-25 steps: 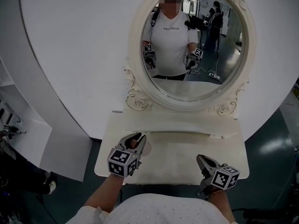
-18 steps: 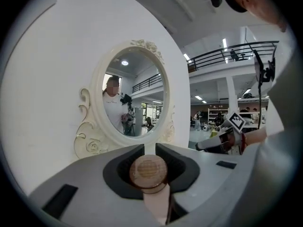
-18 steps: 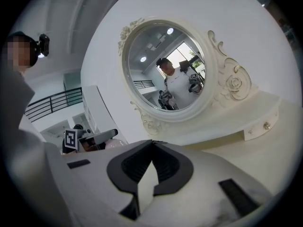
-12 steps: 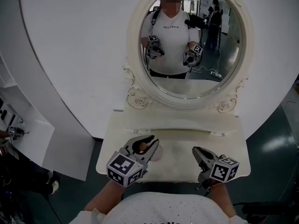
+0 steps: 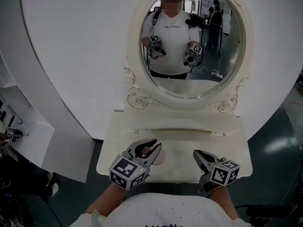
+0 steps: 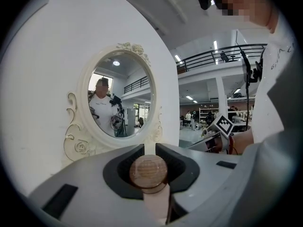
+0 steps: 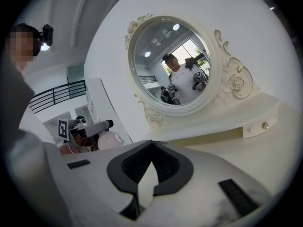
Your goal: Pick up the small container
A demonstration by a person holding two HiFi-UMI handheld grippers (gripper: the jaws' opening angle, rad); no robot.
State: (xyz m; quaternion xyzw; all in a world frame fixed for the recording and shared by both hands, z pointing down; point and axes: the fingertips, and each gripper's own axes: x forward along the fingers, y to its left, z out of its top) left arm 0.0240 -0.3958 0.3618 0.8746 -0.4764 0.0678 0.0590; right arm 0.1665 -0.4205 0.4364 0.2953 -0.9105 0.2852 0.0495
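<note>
Just one small container (image 6: 148, 171) (wood-knobbed): the left gripper (image 5: 152, 146) pinches it; the right gripper (image 5: 197, 154) has its jaws pressed together, empty.

- Low centre of the left gripper view: only the round wooden top and pale neck of the small container (image 6: 149, 171) show. The left gripper (image 6: 150, 146) hides its body.
- Lower centre of the head view: that gripper covers all but a pink edge of it.
- Top edge: cuts off the mirror (image 5: 189, 41).
- Bottom: the shirt (image 5: 165, 212) hides the front of the table (image 5: 182, 151).
- Left edge: the dark bits on the shelf (image 5: 28, 137) are too small to tell.
</note>
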